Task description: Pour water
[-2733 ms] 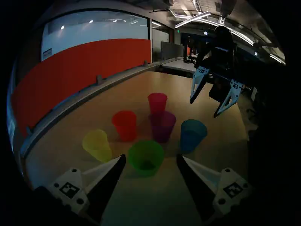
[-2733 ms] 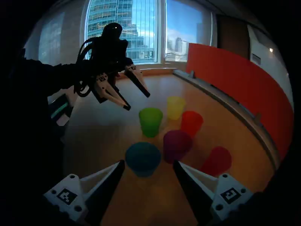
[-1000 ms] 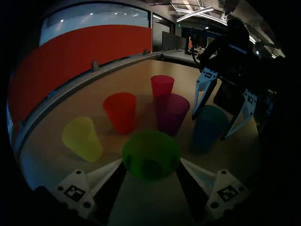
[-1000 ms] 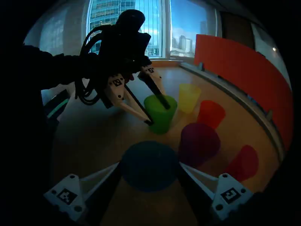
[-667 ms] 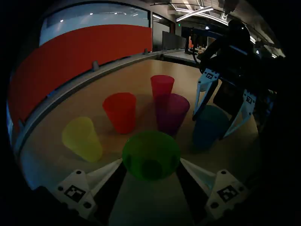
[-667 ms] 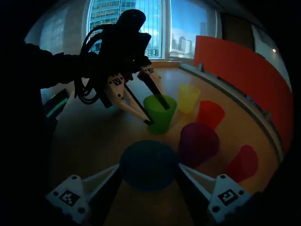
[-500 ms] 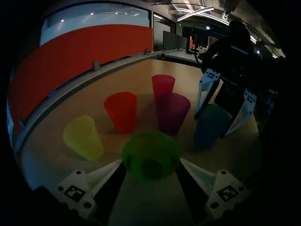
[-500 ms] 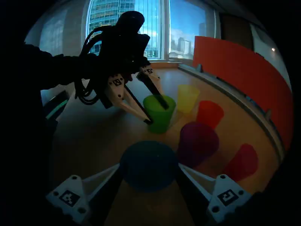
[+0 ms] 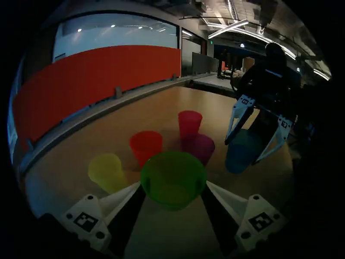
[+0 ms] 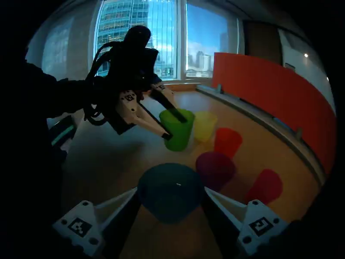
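Six cups on or over a wooden table (image 9: pixel 142 108), dim light. Left gripper (image 9: pixel 172 184) is clamped on the green cup (image 9: pixel 173 172), one finger pressing each side, cup upright, rim toward the camera. From the right gripper view, the same gripper (image 10: pixel 175 127) carries the green cup (image 10: pixel 177 131) just in front of the yellow cup (image 10: pixel 203 125); it looks lifted off the tabletop. Right gripper (image 10: pixel 171 192) is closed on the blue cup (image 10: pixel 170 200), fingers against both walls, cup upright. From the left gripper view, that gripper (image 9: pixel 242 152) holds the blue cup (image 9: pixel 238 159) to the right of the cluster. Standing loose on the table: yellow cup (image 9: pixel 105 172), red cup (image 9: pixel 145 146), purple cup (image 9: pixel 200 146), pink cup (image 9: pixel 189 123) farthest back. Water level in either held cup too dark to tell. Orange wall (image 9: pixel 95 73) along the far edge; window (image 10: pixel 172 39) behind the left gripper.
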